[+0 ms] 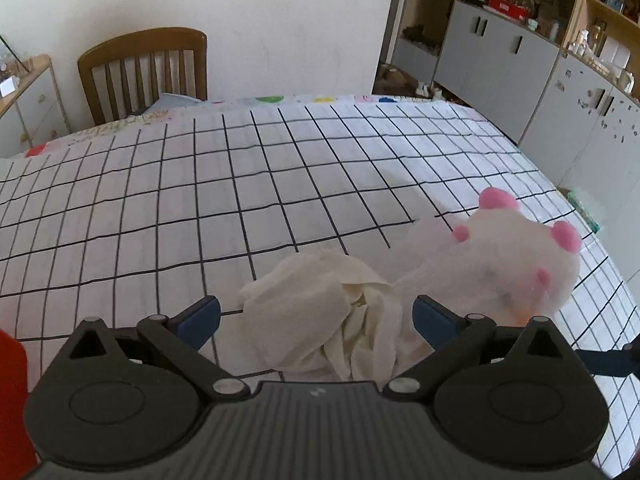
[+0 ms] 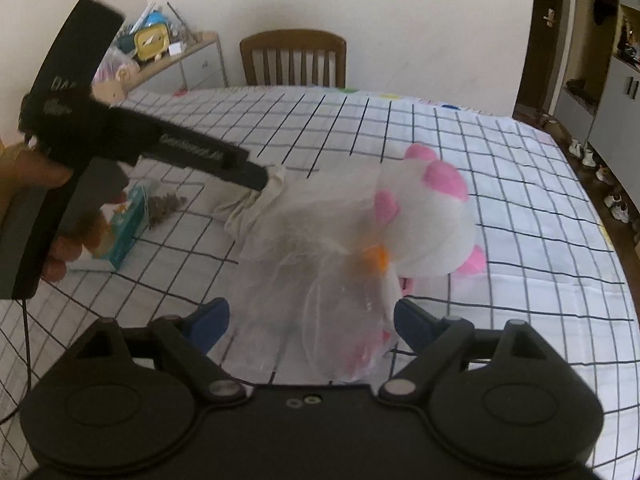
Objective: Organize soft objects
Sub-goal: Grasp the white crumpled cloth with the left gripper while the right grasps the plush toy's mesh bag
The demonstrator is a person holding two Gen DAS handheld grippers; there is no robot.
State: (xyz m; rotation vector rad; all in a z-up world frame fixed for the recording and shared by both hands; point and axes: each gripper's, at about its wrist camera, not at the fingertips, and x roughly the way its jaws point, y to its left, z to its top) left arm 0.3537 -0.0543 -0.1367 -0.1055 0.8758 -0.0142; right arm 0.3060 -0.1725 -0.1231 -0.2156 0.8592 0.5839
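A crumpled cream cloth (image 1: 320, 312) lies on the white grid-patterned table cover (image 1: 160, 200). My left gripper (image 1: 316, 316) is open, its blue fingers (image 1: 200, 316) standing wide on either side of the cloth without pressing it. In the right wrist view the same gripper (image 2: 260, 178), held by a hand, reaches the cream cloth (image 2: 256, 204) from the left. A white and pink plush toy (image 2: 424, 224) lies partly inside a translucent mesh bag (image 2: 312, 248). My right gripper (image 2: 314, 322) is open, with the bag's near end between its fingers. The plush toy (image 1: 520, 252) lies right of the cloth.
A teal tissue box (image 2: 124, 224) and a brown pine-cone-like thing (image 2: 164, 206) lie left on the table cover (image 2: 500, 152). A wooden chair (image 1: 144, 68) stands at the far edge. A red object (image 1: 12, 392) is at my left. Grey cabinets (image 1: 500, 52) line the right wall.
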